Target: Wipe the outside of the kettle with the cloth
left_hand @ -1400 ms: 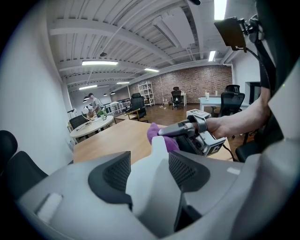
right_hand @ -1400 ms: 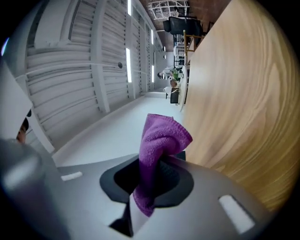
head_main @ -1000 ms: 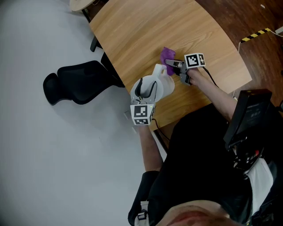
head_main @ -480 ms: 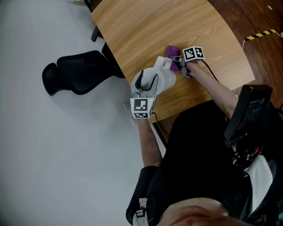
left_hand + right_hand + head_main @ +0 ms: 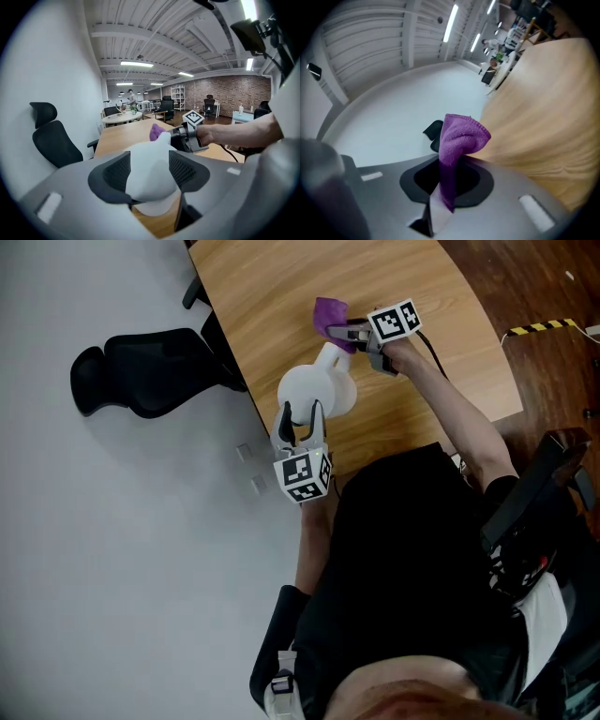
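Left claw [image 5: 302, 413], spread wide, grips white kettle [image 5: 317, 388] at tabletop [image 5: 272, 296] edge; right claw [image 5: 345, 332] pinches purple cloth [image 5: 329, 312] close beside it.

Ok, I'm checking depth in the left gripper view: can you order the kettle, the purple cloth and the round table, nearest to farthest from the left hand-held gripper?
1. The kettle, right between the pads of the left hand-held gripper.
2. The purple cloth, just past the kettle's spout, centre.
3. The round table, far back, left of centre.
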